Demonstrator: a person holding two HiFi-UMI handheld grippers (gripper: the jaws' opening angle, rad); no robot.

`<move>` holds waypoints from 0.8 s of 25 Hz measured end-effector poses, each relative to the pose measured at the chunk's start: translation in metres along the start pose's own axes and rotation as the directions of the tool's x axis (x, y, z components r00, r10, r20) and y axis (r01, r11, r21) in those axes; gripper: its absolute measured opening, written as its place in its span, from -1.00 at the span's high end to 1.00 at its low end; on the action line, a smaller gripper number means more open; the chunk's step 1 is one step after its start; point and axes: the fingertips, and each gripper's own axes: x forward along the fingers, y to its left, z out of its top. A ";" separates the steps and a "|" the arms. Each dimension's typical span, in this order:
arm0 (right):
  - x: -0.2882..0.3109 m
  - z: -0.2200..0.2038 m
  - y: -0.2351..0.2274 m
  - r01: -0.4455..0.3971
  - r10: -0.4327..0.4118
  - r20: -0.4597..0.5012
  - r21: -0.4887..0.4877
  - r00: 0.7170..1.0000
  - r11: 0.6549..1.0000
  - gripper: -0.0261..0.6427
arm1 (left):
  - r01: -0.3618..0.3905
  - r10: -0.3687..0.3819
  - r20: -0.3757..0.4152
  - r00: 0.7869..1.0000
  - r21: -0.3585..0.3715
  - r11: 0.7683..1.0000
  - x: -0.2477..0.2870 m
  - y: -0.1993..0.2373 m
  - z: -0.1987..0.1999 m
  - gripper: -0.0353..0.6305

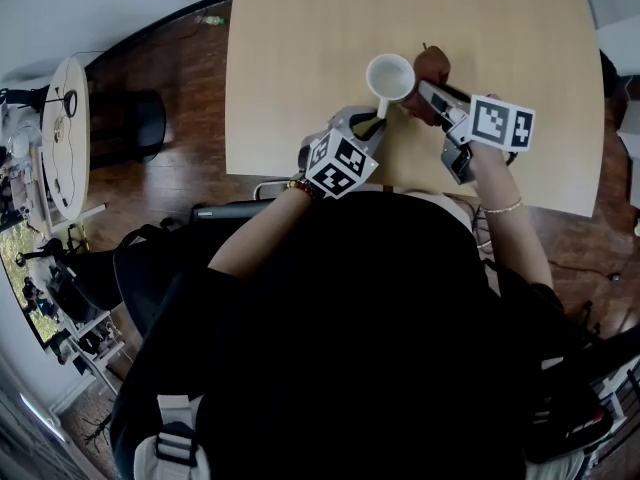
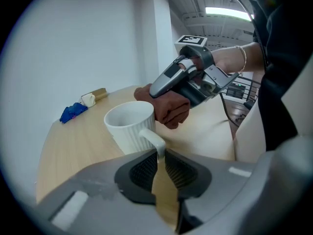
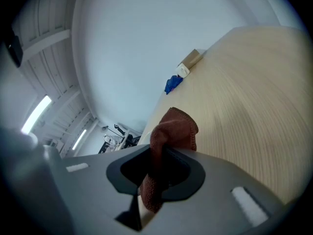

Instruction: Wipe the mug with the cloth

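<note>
A white ribbed mug (image 1: 390,76) stands upright on a pale wooden table (image 1: 300,68), near the edge closest to the person. Its open mouth faces up and its handle (image 2: 149,137) points back toward the person.

The left claw (image 1: 378,123) comes at the mug from the near side, angled downward. In the left gripper view its jaws are drawn narrow, with the lower end of the handle pinched between the two dark ridged pads (image 2: 142,168).

A rust-brown cloth (image 1: 432,65) sits just to the right of the mug, level with its rim. The right claw (image 1: 425,93) holds it. In the right gripper view the jaws are closed tight on a fold of the cloth, which bunches into a rounded wad beyond the tips and hangs a little below them. From the left gripper view the wad lies right against the far side of the mug, but whether the two actually touch cannot be told.

Each gripper carries a cube with black and white square markers (image 1: 340,163). A bracelet shows on each wrist.

At the far end of the table, well apart from the mug, lie a small blue object (image 2: 73,111) and, beside it, a small tan and white box (image 2: 94,97).

On the dark wood floor to the left stand a round white table (image 1: 65,138) and a black chair (image 1: 135,123).
</note>
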 end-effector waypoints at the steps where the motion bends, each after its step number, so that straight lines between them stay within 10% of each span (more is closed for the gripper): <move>1: -0.003 -0.001 0.002 -0.005 0.005 0.010 0.012 1.000 1.000 0.73 | 0.006 -0.006 -0.001 1.000 0.009 1.000 0.002 -0.002 0.002 0.73; 15: 0.026 -0.039 -0.050 0.208 -0.208 -0.022 0.024 0.978 0.978 0.73 | 0.045 -0.044 -0.010 0.999 0.060 0.997 0.017 -0.017 0.019 0.77; 20: 0.022 -0.038 -0.046 0.153 -0.155 0.007 0.121 0.988 0.981 0.73 | 0.054 -0.052 -0.016 0.998 0.082 0.995 0.022 -0.021 0.020 0.77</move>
